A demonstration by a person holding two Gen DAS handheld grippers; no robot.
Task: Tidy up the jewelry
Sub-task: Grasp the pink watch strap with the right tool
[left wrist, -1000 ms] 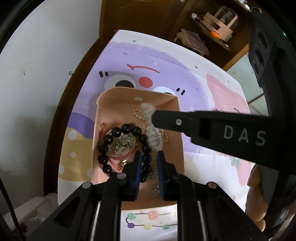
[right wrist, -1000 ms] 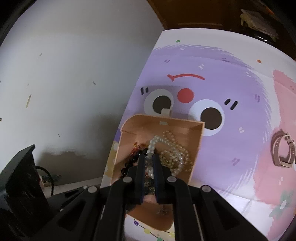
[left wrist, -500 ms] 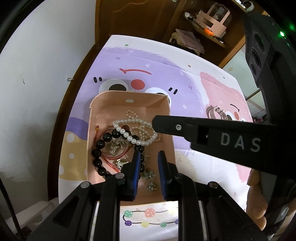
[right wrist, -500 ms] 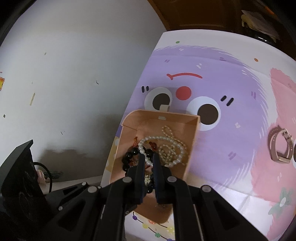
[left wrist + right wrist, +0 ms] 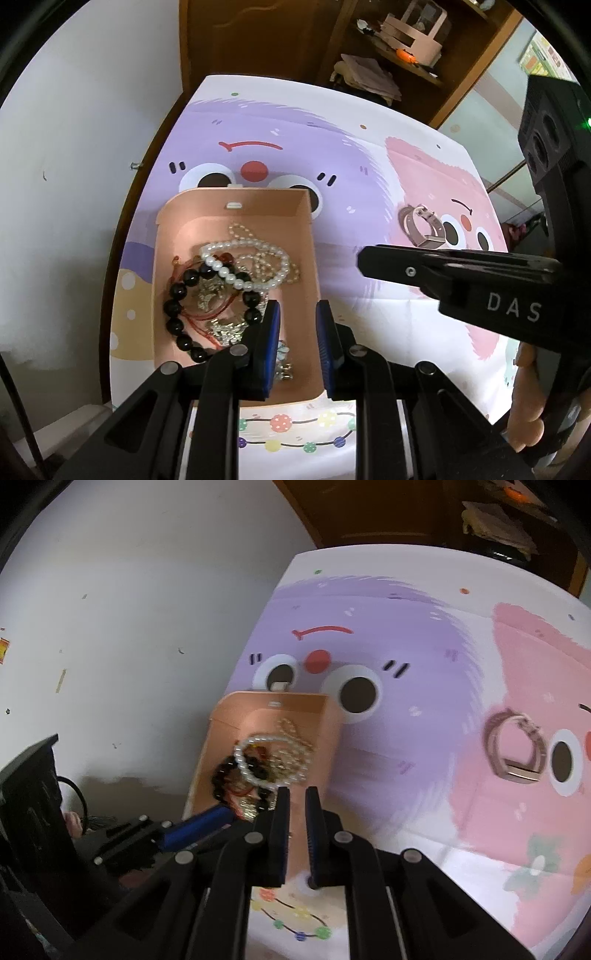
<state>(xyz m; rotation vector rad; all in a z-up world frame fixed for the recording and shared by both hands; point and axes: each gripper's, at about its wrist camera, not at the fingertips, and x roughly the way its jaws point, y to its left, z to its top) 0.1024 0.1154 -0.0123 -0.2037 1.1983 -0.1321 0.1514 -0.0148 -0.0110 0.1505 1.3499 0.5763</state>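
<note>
A pink open box (image 5: 236,199) sits on the cartoon mat and holds a white pearl bracelet (image 5: 225,273), a black bead bracelet (image 5: 173,308), a thin gold chain (image 5: 258,258) and red-cord pieces. The pearl bracelet lies loose on top of the others. My left gripper (image 5: 297,310) hovers over the box's near right corner, its blue pads slightly apart with nothing between them. My right gripper (image 5: 297,794) hangs just right of the box (image 5: 332,731), jaws nearly together and empty. A rose-gold watch (image 5: 517,771) lies on the pink part of the mat.
The mat (image 5: 295,140) covers a table that stands against a white wall on the left. Dark wooden shelves with a pink organiser (image 5: 413,33) and papers stand behind. The right gripper's black finger (image 5: 406,266) reaches in from the right, over the mat beside the watch (image 5: 421,229).
Both grippers have drawn back and a little up from the box. The pearl bracelet, a blur at the right gripper's tip a second ago, now lies in the box. The right gripper shifted right.
</note>
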